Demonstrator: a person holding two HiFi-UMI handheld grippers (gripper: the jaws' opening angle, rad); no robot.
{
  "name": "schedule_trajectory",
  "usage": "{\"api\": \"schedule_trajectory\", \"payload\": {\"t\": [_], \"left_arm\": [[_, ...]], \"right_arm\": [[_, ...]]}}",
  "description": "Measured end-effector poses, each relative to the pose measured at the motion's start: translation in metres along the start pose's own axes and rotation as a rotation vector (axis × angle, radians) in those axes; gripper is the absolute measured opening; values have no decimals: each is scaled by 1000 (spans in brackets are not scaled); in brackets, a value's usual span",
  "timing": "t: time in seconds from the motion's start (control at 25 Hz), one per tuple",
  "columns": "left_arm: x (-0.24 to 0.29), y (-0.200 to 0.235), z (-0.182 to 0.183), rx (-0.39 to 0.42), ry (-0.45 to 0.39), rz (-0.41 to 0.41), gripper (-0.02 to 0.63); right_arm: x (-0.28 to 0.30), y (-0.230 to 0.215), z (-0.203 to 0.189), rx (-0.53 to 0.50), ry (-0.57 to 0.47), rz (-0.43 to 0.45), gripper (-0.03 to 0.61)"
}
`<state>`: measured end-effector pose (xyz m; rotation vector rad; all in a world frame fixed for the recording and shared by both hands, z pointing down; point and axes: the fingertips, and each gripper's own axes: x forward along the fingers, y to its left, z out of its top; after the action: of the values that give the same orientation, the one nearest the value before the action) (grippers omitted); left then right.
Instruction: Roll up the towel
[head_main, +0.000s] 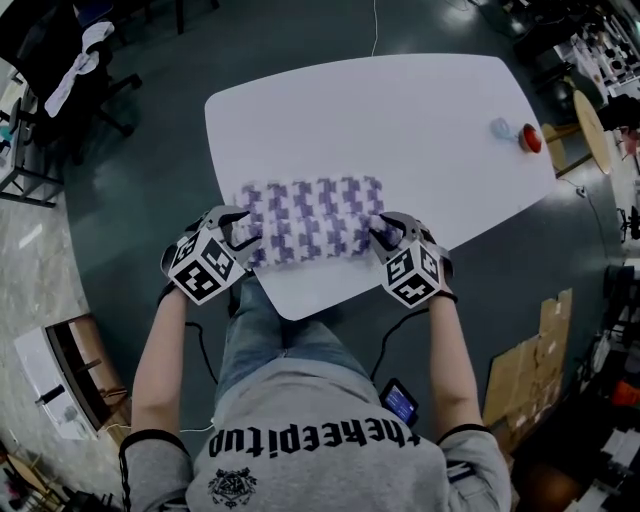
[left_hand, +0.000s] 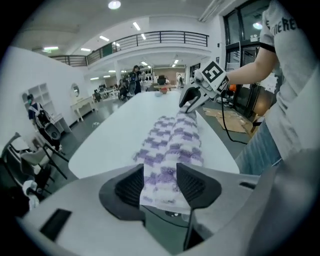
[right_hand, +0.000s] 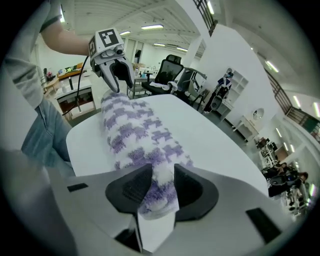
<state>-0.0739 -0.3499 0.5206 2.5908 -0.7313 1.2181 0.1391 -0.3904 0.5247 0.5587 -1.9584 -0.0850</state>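
The left gripper (left_hand: 160, 170) points steeply down at the near edge of the table (head_main: 400, 100), and its jaws pinch the left end of the towel (head_main: 315, 220); the checked cloth fills the gap and touches both pads. From these jaws the towel runs straight ahead to the other gripper, so its long axis lies on the line between the two pairs of jaws, parallel to the table's near edge. Seen from the left jaws, the side of the towel nearer the person looks thick and rounded, while the far side looks flatter. I judge that a roll is already started on the near side, with some flat cloth left beyond it. The right gripper (right_hand: 162, 172) is tilted down likewise, and its jaws pinch the right end; the pile bulges out in front of the pads and behind them. Neither hand is nearer: each holds its own end, and the towel is stretched between them. The next turn, I judge, must go across that axis, away from the person, with both ends moved together, or the roll will come out skewed. Far beyond the right jaws, well apart from the towel, a red thing (head_main: 530, 137) and a pale blue one (head_main: 499, 128) sit at the table's far corner.
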Motion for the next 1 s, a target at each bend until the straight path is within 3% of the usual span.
{"api": "schedule_trajectory", "payload": {"t": [0.12, 0.28, 0.44, 0.64, 0.68, 0.8, 1.0], "left_arm": [[-9, -15, 23, 79, -49, 70, 186], [5, -59, 0, 190, 53, 19, 204], [23, -75, -26, 194, 148, -19, 242], [37, -51, -24, 225, 204, 39, 245], [39, -49, -24, 237, 215, 55, 238], [41, -49, -20, 256, 226, 82, 156], [18, -51, -21, 258, 231, 21, 120]], "right_arm": [[-22, -6, -13, 10, -37, -44, 124], [-25, 30, -29, -48, -6, 3, 166], [-2, 58, -43, -154, 79, 37, 217], [20, 35, -41, -205, 115, -36, 221], [22, 31, -42, -211, 121, -51, 218], [19, 26, -43, -195, 118, -69, 99], [2, 40, -28, -163, 105, -25, 75]]}}
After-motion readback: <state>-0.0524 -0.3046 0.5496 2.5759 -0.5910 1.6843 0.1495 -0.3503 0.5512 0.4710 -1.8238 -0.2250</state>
